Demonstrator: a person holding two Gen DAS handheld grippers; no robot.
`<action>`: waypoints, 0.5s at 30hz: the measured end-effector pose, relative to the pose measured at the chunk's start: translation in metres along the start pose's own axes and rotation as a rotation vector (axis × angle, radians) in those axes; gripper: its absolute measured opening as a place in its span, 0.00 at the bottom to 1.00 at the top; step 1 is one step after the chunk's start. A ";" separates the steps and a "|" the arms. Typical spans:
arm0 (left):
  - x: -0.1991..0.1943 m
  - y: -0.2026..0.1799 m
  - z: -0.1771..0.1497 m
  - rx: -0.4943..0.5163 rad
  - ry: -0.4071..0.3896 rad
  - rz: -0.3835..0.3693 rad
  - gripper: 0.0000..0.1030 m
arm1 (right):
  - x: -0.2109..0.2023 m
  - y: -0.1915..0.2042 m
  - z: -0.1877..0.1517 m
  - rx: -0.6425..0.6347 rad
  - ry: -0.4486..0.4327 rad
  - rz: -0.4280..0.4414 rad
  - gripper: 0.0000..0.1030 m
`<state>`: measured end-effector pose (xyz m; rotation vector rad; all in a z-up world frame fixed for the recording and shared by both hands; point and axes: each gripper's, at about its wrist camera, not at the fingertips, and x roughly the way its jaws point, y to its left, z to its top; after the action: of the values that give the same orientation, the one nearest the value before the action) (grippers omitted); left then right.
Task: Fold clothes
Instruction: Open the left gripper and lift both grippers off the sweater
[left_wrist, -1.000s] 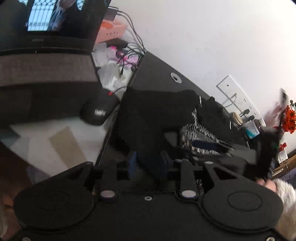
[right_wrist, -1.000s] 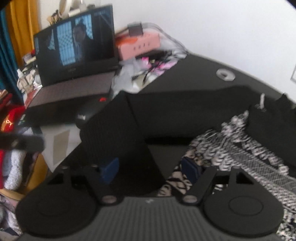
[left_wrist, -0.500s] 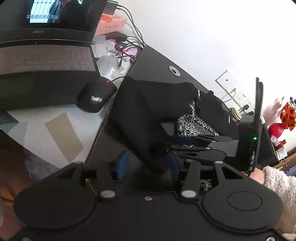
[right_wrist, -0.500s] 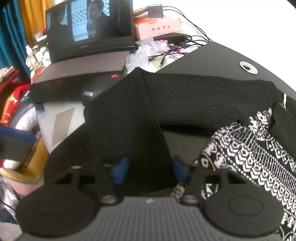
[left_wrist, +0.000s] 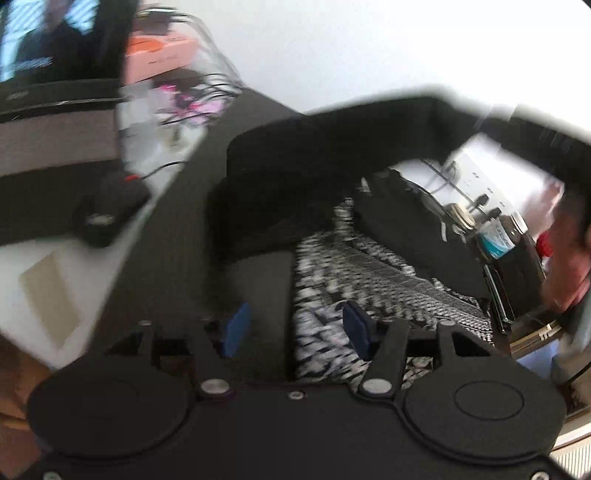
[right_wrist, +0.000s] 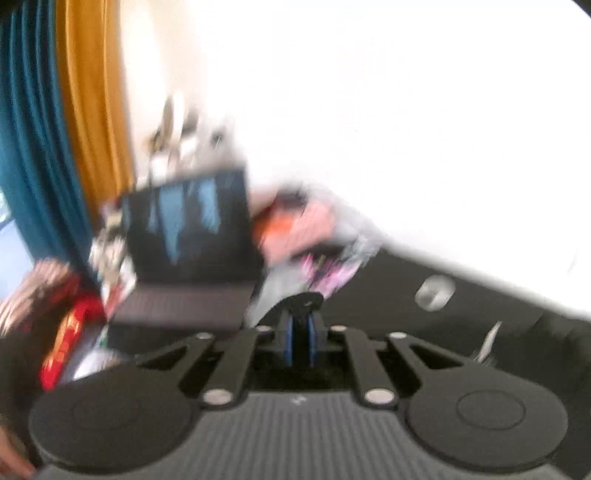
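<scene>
A black knit sweater (left_wrist: 295, 162) lies on the black table (left_wrist: 177, 236), joined to a black-and-white patterned panel (left_wrist: 369, 266). One black sleeve (left_wrist: 388, 114) is lifted off the table and arches toward the upper right. My left gripper (left_wrist: 297, 325) hovers low over the patterned panel's left edge; its jaws are opening and nothing is pinched between the blue pads (left_wrist: 236, 328). My right gripper (right_wrist: 299, 339) is raised, its pads pressed together on a fold of black sleeve fabric (right_wrist: 299, 301). Both views are motion-blurred.
An open laptop (left_wrist: 55, 122) and a black mouse (left_wrist: 107, 214) sit at the left. A pink box (left_wrist: 159, 51) and tangled cables (left_wrist: 199, 99) lie behind. A bottle (left_wrist: 498, 232) and wall sockets (left_wrist: 476, 177) stand at the right. Teal and yellow curtains (right_wrist: 55, 129) hang far left.
My left gripper let go of the black fabric, opened and slid over toward the patterned panel. My right gripper closed on the sleeve and rose, lifting it off the table.
</scene>
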<state>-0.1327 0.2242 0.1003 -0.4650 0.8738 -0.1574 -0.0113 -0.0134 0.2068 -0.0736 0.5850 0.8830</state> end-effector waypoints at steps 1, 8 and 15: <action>0.008 -0.012 0.001 0.025 -0.002 0.005 0.59 | -0.010 -0.008 0.012 0.000 -0.025 -0.019 0.09; 0.081 -0.098 0.006 0.176 0.020 0.030 0.59 | -0.072 -0.092 0.039 -0.006 -0.110 -0.226 0.09; 0.160 -0.141 0.011 0.227 -0.015 0.227 0.59 | -0.120 -0.216 -0.011 0.161 -0.077 -0.419 0.09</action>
<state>-0.0147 0.0511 0.0583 -0.1533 0.8763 -0.0432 0.0859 -0.2399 0.2209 -0.0150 0.5407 0.4287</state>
